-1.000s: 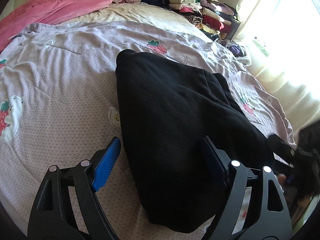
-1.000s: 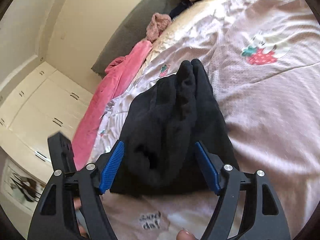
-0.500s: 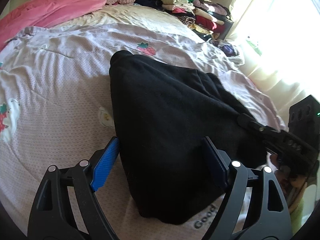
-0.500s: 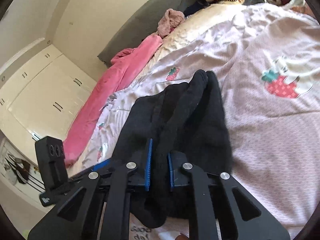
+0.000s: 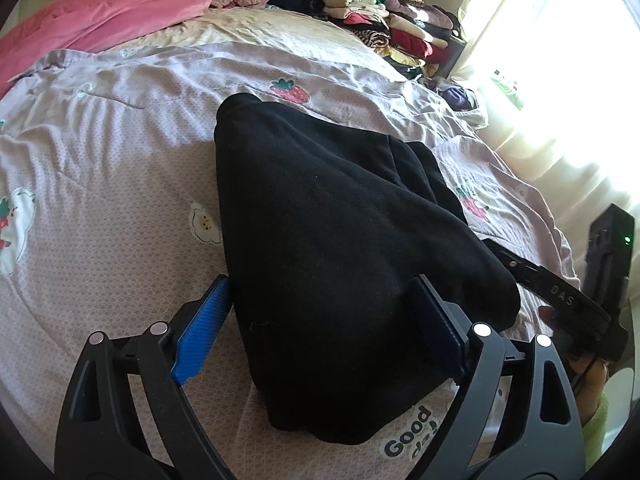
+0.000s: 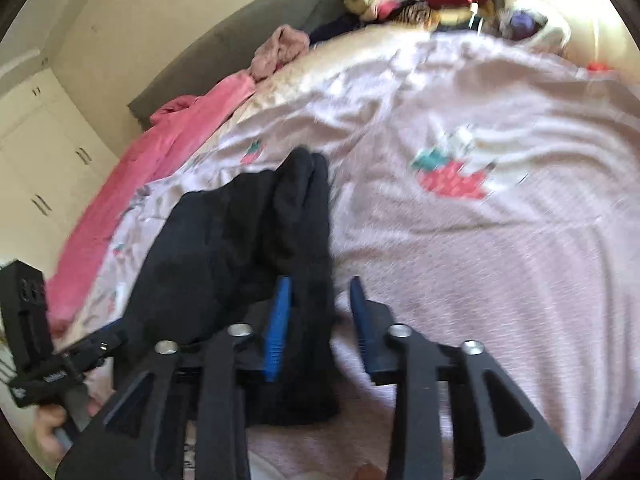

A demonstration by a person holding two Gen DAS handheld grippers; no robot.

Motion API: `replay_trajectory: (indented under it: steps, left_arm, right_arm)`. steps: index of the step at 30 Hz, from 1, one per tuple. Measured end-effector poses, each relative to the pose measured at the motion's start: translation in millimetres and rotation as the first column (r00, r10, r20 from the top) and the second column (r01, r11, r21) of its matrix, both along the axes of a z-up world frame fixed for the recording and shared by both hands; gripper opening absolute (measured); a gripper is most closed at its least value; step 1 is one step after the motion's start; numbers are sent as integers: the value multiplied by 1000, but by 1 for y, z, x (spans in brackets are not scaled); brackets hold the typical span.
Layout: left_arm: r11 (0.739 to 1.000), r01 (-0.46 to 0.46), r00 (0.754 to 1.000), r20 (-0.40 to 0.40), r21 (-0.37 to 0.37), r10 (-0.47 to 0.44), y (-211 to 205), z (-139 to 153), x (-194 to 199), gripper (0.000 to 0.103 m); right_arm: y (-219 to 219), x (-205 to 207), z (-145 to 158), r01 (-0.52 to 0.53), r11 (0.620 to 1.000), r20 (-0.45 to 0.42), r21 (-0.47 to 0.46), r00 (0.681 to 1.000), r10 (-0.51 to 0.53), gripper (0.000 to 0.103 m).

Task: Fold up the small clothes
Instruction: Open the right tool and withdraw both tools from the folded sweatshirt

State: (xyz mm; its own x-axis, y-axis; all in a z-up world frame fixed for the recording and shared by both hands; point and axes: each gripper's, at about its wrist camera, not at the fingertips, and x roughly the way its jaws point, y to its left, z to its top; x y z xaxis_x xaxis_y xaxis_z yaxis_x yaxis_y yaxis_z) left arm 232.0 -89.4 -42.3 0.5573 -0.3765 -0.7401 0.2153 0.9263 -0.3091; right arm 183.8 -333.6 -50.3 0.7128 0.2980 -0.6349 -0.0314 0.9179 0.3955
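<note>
Your left tool (image 5: 320, 332) straddles the bunched black fleece garment (image 5: 340, 240) on the lilac strawberry-print bedspread (image 5: 100, 200), spread wide; your right tool (image 6: 318, 320), part-spread, pinches nothing, so regrip next.

The left gripper (image 5: 320, 320) is spread wide, its blue-padded fingers (image 5: 200, 340) standing far apart and low, pointing forward. The right gripper (image 6: 320, 320) has its jaws parted by a moderate gap, one blue pad (image 6: 278, 328) tilted slightly inward; the view is motion-blurred. A bare hand (image 6: 50, 426) grips the left gripper's handle.
</note>
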Motion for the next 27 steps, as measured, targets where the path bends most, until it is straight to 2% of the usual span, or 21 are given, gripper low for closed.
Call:
replay_trajectory:
  steps: [1, 4, 6, 8, 13, 17, 22, 23, 24, 27]
  left_arm:
    - [1000, -1, 1000, 1, -1, 1, 0, 0, 0, 82]
    - [1000, 1, 1000, 0, -4, -1, 0, 1, -1, 82]
    - [1000, 2, 1000, 1, -5, -2, 1, 2, -3, 82]
    - [1000, 4, 1000, 5, -6, -4, 2, 3, -6, 82]
    - [1000, 5, 1000, 13, 0, -5, 5, 7, -14, 83]
    - [1000, 3, 1000, 18, 1, -3, 7, 10, -22, 83]
    - [1000, -7, 999, 50, 15, 6, 13, 21, -37, 91]
    - [1000, -8, 998, 56, 18, 7, 15, 23, -39, 91]
    - [1000, -9, 998, 65, 21, 8, 17, 26, -44, 93]
    - [999, -16, 996, 87, 33, 14, 25, 33, -56, 93]
  right_arm:
    - [0, -4, 3, 7, 1000, 13, -4, 1000, -7, 37]
    - [0, -16, 15, 24, 1000, 59, -3, 998, -24, 65]
    - [2, -22, 24, 22, 1000, 100, -18, 995, -20, 66]
    - [5, -34, 33, 24, 999, 144, -35, 989, -18, 82]
    - [13, -61, 46, 22, 997, 212, -74, 977, -6, 92]
    - [14, -78, 52, 33, 997, 241, -75, 971, -14, 93]
    - [18, -92, 57, 32, 996, 239, -86, 971, -10, 94]
    - [19, -95, 58, 27, 996, 234, -89, 972, -6, 99]
    - [20, -98, 59, 26, 996, 233, -90, 972, -4, 98]
    - [25, -111, 64, 16, 995, 243, -98, 970, 9, 98]
